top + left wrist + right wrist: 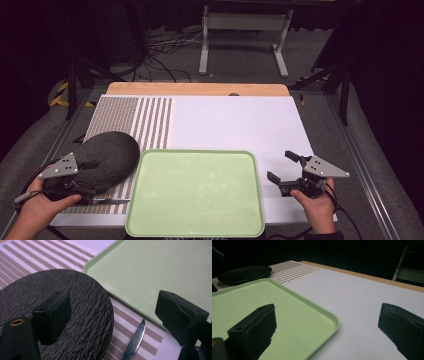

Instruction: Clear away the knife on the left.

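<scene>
A striped mat [150,125] (left side) covers the white table [240,125].

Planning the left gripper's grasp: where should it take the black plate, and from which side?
Take the black plate by its thin rim on the person's side, one jaw above and one below. It lies flat on the striped mat, and the left gripper, jaws open, is already there. Avoid the knife alongside.

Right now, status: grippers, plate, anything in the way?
Left gripper open over black plate. Right gripper open, idle. Knife beside plate; green tray bare.
</scene>
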Demonstrator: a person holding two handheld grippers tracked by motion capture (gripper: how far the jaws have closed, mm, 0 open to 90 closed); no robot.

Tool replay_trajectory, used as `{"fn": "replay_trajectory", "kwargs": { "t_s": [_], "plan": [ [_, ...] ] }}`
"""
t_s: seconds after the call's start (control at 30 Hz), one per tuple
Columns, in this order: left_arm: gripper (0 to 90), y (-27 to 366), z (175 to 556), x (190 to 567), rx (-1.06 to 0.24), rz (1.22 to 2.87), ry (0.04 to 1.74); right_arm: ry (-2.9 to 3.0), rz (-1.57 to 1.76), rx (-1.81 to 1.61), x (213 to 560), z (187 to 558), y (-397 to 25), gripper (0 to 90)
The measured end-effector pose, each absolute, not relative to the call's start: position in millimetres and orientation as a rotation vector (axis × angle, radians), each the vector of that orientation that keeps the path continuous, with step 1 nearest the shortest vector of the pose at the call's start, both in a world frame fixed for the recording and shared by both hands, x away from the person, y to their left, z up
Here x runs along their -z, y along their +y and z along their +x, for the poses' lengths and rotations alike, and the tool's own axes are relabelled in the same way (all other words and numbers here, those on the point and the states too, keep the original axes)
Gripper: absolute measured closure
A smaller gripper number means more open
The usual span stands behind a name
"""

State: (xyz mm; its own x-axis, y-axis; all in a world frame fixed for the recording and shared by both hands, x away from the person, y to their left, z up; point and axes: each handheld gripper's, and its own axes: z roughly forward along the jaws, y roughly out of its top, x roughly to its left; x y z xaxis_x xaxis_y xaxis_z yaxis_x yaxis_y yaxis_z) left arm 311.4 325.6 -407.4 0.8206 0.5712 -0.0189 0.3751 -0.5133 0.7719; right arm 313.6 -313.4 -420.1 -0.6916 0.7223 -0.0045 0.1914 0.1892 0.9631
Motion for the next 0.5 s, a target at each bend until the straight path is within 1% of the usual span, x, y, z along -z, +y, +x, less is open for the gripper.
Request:
{"fn": "replay_trajectory", "kwargs": {
  "t_s": [0.27, 0.43, 0.47, 0.5],
  "plan": [
    [13.8, 326.3, 313.5, 404.8, -0.282, 2.286, 0.647, 2.042, 0.846, -1.509, 422.6, 315.1, -311.8, 4.5],
    [14.3, 325.4, 313.3, 401.9, -0.297, 2.398, 0.602, 2.068, 0.834, -1.503, 424.0, 315.2, -308.8, 6.1],
    [14.5, 325.3, 312.2, 402.4, -0.283, 2.43, 0.586, 2.067, 0.831, -1.503, 423.9, 315.3, -308.7, 6.1],
    [15.0, 325.3, 312.2, 402.4, -0.283, 2.43, 0.586, 2.067, 0.831, -1.503, 423.9, 315.3, -308.7, 6.1]
  ]
}}
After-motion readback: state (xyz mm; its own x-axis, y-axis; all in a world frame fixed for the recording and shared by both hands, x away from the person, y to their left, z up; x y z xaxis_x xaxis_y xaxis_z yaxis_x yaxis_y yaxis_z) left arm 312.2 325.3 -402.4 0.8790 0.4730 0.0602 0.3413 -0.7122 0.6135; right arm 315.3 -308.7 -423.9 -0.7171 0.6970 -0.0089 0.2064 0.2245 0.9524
